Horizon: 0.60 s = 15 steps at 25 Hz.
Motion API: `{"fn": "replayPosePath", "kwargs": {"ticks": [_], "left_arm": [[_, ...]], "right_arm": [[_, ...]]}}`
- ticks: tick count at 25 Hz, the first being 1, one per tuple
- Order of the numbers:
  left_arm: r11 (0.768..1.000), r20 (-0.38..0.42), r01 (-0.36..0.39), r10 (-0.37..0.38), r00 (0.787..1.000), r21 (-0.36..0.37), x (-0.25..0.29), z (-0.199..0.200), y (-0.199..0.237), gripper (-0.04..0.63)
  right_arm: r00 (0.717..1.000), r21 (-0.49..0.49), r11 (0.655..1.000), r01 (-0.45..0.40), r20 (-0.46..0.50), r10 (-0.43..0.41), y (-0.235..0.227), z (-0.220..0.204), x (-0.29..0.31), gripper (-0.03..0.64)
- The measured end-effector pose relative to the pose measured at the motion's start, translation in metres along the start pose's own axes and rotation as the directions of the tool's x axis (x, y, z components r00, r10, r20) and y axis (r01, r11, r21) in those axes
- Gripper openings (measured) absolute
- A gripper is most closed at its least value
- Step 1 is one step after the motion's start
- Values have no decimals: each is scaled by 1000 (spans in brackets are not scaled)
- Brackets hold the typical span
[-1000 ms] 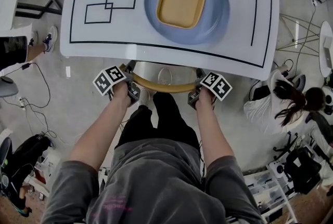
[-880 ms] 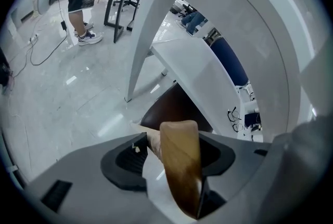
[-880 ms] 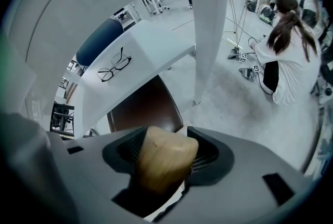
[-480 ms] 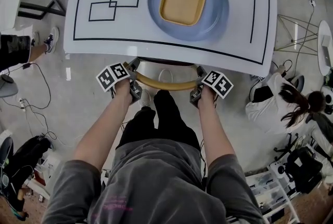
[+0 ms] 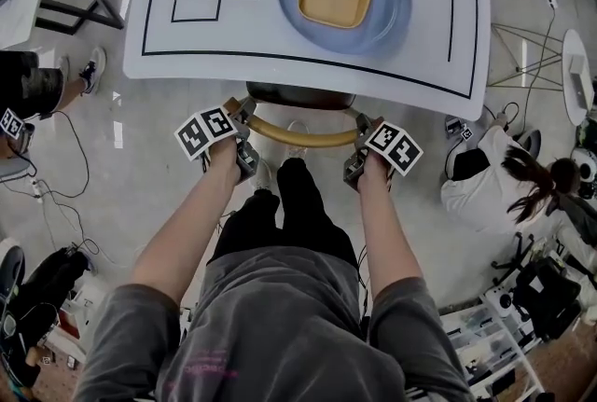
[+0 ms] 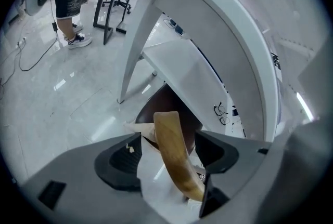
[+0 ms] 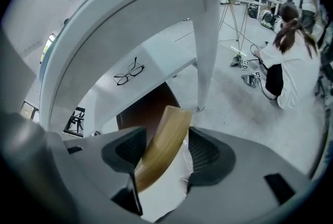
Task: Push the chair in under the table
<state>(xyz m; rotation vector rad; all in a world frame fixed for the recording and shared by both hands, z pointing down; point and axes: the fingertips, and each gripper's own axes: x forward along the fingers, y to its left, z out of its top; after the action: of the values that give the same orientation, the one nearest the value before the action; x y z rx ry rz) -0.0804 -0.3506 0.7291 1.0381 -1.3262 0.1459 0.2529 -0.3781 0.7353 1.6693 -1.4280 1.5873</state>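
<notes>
Jaws on both have just been opening: left hand-held gripper (image 6: 166, 140) and right hand-held gripper (image 7: 166, 137) stand apart, loose around the chair backrest (image 5: 300, 135). The seat (image 5: 300, 95) is partly under the worktop (image 5: 280, 64) edge, centre frame. Risk: a jaw snags the rail on withdrawal and drags the chair out.

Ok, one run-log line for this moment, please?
phase: release | chair seat: mostly under table | left gripper: jaws just opened, backrest between | right gripper: jaws just opened, backrest between

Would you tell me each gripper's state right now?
Left gripper: open, jaws just been opening, chair backrest between them.
Right gripper: open, jaws just been opening, chair backrest between them.
</notes>
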Motion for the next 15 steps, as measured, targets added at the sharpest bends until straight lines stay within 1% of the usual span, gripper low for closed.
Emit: {"fn": "replayPosePath", "kwargs": {"ticks": [5,9,11,15], "left_arm": [[999,1,38,-38,999,27,-15,-1,-9,311],[996,17,65,-66,998,65,-29,0,-14,311],[991,27,85,-88,996,99,-39,2,-18,311],[975,35,128,-137,990,184,-61,5,-30,311]], "right_arm": [[999,-28,999,-16,35,17,7,-5,-19,235],[996,-52,997,-57,71,61,12,-9,-37,235],[992,-82,993,-82,92,90,16,-10,-47,235],[981,-162,978,-130,124,151,30,-11,-69,235]]}}
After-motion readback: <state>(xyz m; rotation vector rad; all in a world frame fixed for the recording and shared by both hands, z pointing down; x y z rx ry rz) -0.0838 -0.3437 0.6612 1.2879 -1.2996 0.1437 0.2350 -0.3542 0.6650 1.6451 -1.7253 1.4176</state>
